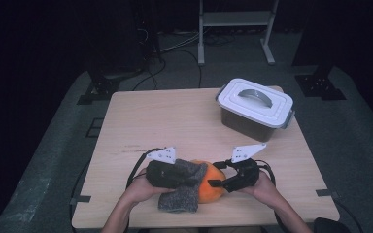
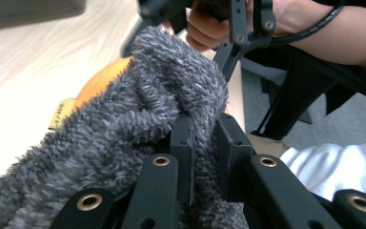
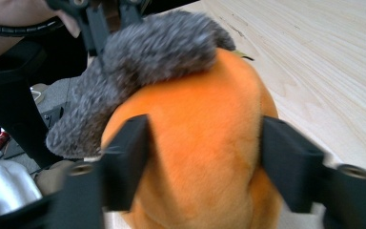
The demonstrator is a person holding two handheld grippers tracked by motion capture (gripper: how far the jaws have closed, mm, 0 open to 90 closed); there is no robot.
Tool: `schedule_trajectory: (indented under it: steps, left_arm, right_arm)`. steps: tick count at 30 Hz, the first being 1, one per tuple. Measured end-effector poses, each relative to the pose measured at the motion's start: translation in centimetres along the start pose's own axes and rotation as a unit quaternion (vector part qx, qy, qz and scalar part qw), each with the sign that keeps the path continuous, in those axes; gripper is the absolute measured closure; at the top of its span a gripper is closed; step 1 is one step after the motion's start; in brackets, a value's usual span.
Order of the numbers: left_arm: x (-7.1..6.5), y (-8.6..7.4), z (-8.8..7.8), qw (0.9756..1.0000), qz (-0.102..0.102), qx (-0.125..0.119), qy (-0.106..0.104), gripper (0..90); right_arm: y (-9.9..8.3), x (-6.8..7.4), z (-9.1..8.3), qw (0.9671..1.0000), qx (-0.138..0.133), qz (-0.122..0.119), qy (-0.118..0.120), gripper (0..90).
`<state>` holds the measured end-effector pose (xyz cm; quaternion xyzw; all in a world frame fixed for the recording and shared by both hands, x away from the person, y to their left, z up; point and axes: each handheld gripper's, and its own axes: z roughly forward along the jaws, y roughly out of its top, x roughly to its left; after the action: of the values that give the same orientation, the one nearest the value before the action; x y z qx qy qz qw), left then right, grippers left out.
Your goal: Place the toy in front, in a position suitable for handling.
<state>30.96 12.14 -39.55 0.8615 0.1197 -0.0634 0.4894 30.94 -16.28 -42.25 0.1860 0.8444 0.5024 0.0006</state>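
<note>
An orange plush toy (image 1: 214, 190) lies near the table's front edge, with a grey fuzzy cloth (image 1: 180, 193) draped over its left side. My left gripper (image 1: 192, 175) comes in from the left and is shut on a fold of the grey cloth (image 2: 138, 109); its jaws (image 2: 202, 126) pinch the pile, and the orange toy (image 2: 100, 78) shows behind. My right gripper (image 1: 214, 174) comes in from the right. Its jaws (image 3: 205, 143) stand apart on either side of the orange toy (image 3: 200, 109) without squeezing it. The grey cloth (image 3: 147, 47) covers the toy's far end.
A dark plastic box with a white handled lid (image 1: 255, 104) stands at the back right of the wooden table (image 1: 150, 116). A metal stand (image 1: 235, 24) and cables are on the floor beyond. Both forearms enter from the front edge.
</note>
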Motion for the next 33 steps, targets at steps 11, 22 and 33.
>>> schedule_trajectory:
  steps: [11,22,33]
  left_arm:
    - [0.2,0.2,-1.4,0.9988,-0.001,-0.011,0.048,79.9]
    - [1.9,-1.7,-1.8,0.9989,-0.041,-0.003,0.025,79.8]
    - [1.6,-1.3,-2.6,0.9986,-0.035,-0.020,0.034,79.8]
  right_arm:
    - [0.7,2.0,-0.4,0.9910,0.003,-0.130,-0.032,57.8]
    - [0.3,-0.2,-1.2,0.9994,0.012,-0.032,0.003,33.5]
    - [0.5,1.2,-1.0,0.9936,-0.009,-0.102,-0.047,58.4]
